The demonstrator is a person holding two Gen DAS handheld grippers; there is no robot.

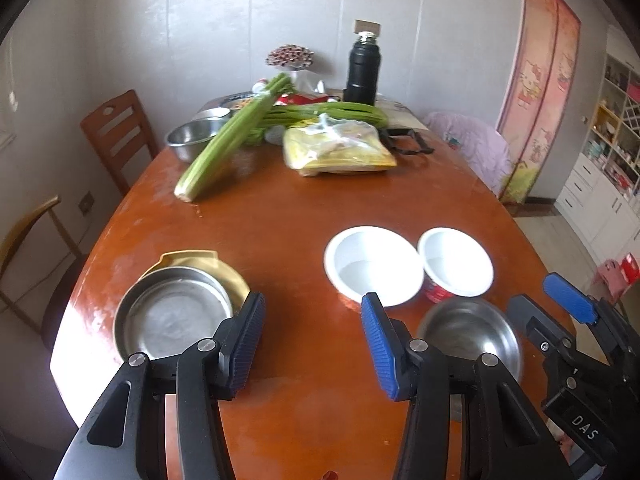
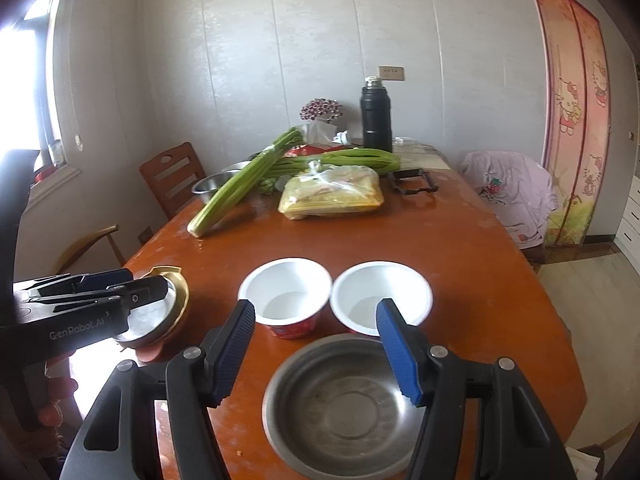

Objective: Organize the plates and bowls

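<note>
Near the front edge of the tabletop (image 2: 460,224) you are holding both grippers above the dishes, neither one gripping anything. Your left gripper (image 1: 312,336) is hovering with its fingers spread wide, over bare wood between the steel plate (image 1: 176,316) and the two white bowls. Your right gripper (image 2: 316,348) is also hanging with fingers spread, framing the steel bowl (image 2: 344,404) just below it.

My judgement is that you are choosing a first piece to stack. If you are going for the steel bowl, bring one finger inside the rim and one outside, and pinch the wall rather than the base; the polished metal will likely slip if you are squeezing near the lip only. Keep it level while lifting, since the white bowls are sitting just beyond it and a tilted rim could knock them.

Counting what you are sorting at the front: two white bowls, the left one (image 2: 286,296) and the right one (image 2: 380,296), standing just beside each other; one steel bowl nearest you; one steel plate toward the front left corner, resting on one gold dish (image 1: 216,268) beneath it.

Toward the far edge, celery (image 2: 232,188), a food bag (image 2: 332,196) and a flask (image 2: 376,120) are lying well apart from the dishes.
</note>
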